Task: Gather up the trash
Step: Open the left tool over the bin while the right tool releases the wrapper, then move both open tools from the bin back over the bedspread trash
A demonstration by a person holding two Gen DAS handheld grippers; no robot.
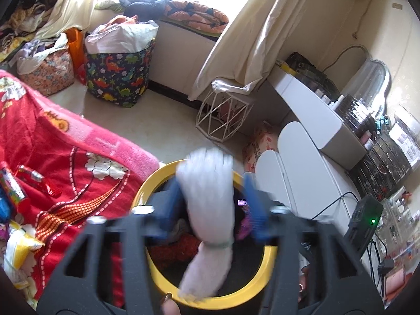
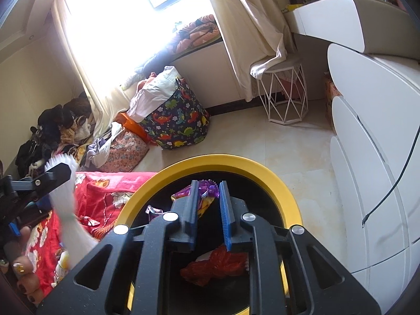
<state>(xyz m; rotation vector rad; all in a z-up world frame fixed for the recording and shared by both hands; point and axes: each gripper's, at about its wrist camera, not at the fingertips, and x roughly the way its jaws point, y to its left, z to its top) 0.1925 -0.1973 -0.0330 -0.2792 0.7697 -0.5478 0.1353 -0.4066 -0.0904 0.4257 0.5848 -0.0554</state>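
Observation:
A round bin with a yellow rim (image 1: 153,181) (image 2: 223,160) stands on the floor beside the bed. In it lie a red bag (image 2: 218,265) and a purple wrapper (image 2: 207,187). My left gripper (image 1: 212,183) is open over the bin; a blurred white bundle of strips (image 1: 210,210) tied with a green band hangs between its fingers, touching the left pad. The bundle also shows in the right wrist view (image 2: 68,210). My right gripper (image 2: 208,202) is open and empty above the bin. More wrappers (image 1: 29,181) lie on the red blanket (image 1: 52,144).
A white dresser (image 2: 372,157) stands right of the bin. A white wire stool (image 2: 283,94), a dinosaur-print bag (image 2: 178,120) and a floral bag (image 2: 123,152) stand on the floor farther off. A black device with cables (image 1: 365,220) sits at right.

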